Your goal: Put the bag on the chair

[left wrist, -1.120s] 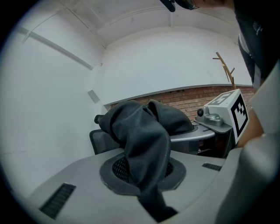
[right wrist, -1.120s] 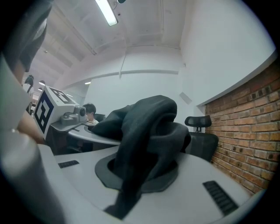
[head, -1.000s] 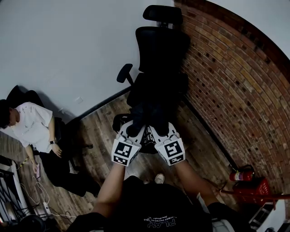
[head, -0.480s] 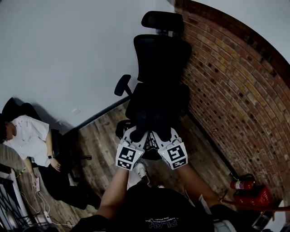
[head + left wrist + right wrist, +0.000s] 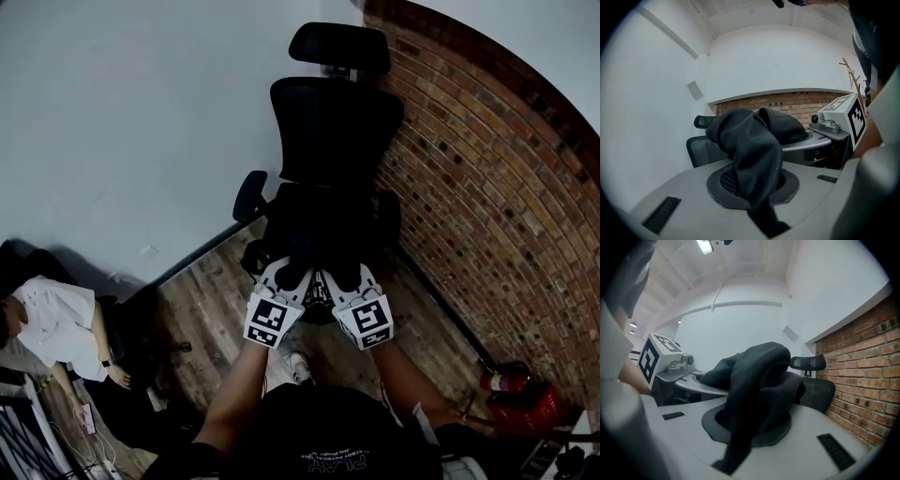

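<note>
The chair (image 5: 336,131) stands upper centre, beside the brick wall (image 5: 487,187). The bag (image 5: 750,145) hangs mid-frame by its seat, with the left gripper (image 5: 286,272) and right gripper (image 5: 347,274) each clamped on fabric. Best to carry it level, fully over the seat, before releasing.

Head view steeply down; gripper views close-up toward the same chair (image 5: 336,127)
</note>
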Action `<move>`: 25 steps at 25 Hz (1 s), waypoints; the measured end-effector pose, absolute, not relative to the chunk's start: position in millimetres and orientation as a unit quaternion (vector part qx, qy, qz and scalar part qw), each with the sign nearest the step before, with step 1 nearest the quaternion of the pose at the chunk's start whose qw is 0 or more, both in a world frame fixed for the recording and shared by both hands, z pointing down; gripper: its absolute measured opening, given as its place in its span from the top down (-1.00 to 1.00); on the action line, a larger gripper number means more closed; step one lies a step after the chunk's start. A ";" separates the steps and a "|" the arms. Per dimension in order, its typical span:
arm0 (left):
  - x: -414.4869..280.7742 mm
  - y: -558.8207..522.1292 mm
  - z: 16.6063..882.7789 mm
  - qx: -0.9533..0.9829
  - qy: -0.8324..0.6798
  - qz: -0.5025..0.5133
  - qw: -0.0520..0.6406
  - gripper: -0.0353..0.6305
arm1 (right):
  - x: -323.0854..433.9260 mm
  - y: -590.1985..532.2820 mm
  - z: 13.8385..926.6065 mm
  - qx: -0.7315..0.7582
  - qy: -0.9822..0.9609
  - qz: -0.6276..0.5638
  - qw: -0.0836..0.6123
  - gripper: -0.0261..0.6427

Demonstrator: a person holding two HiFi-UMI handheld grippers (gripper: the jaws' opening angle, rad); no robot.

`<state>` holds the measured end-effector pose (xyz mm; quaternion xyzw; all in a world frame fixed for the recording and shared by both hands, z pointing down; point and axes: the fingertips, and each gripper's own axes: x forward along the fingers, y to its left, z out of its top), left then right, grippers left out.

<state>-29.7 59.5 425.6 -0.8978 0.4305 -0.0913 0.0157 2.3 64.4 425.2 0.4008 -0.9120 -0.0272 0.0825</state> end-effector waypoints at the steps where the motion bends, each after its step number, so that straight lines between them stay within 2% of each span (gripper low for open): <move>1: -32.6 50.2 425.6 -0.900 0.427 -0.090 0.015 0.72 | -0.6 55.4 425.2 0.406 -0.910 -0.027 0.083 0.79; 13: -55.0 -41.5 421.9 -0.916 0.394 -0.078 0.012 0.71 | -24.2 -33.6 421.0 0.448 -0.889 -0.032 0.089 0.79; 25: -44.2 -137.9 444.7 -0.918 0.388 -0.086 -0.010 0.71 | -14.7 -129.9 439.3 0.442 -0.892 -0.016 0.093 0.79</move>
